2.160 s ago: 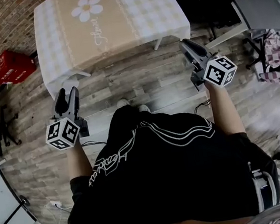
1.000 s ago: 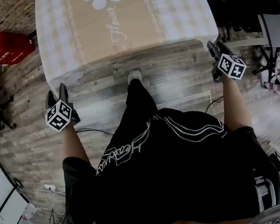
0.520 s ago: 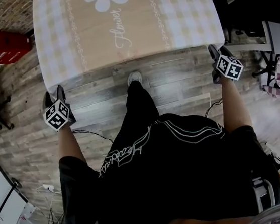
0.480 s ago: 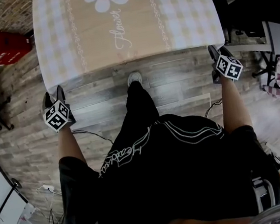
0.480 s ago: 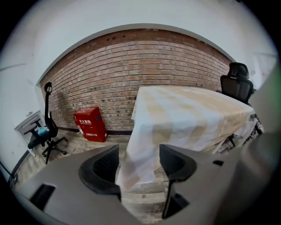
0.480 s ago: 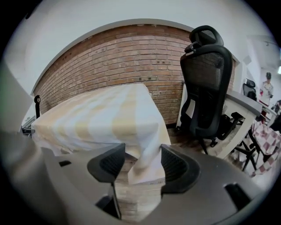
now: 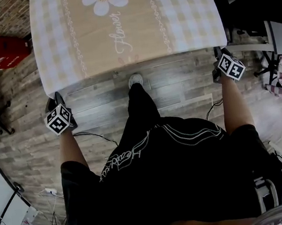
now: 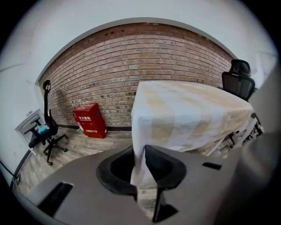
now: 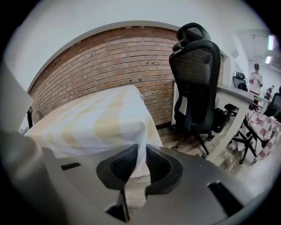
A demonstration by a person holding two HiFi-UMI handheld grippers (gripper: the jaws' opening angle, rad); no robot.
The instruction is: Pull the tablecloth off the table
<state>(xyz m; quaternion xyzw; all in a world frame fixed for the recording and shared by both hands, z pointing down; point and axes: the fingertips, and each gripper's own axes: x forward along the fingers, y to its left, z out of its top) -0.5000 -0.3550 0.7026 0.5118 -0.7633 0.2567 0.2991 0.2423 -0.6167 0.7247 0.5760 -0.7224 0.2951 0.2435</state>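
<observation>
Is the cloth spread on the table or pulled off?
Spread. The cloth lies flat and unfolded, near corners hanging; the left gripper and right gripper have just been closing their jaws on those corners.

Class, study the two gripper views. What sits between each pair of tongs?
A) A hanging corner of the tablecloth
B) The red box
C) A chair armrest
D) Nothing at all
A: the left tongs and right tongs have just been closing, and each pinches a drooping corner of the checked tablecloth.

Steep overhead, two low; shared tablecloth
</observation>
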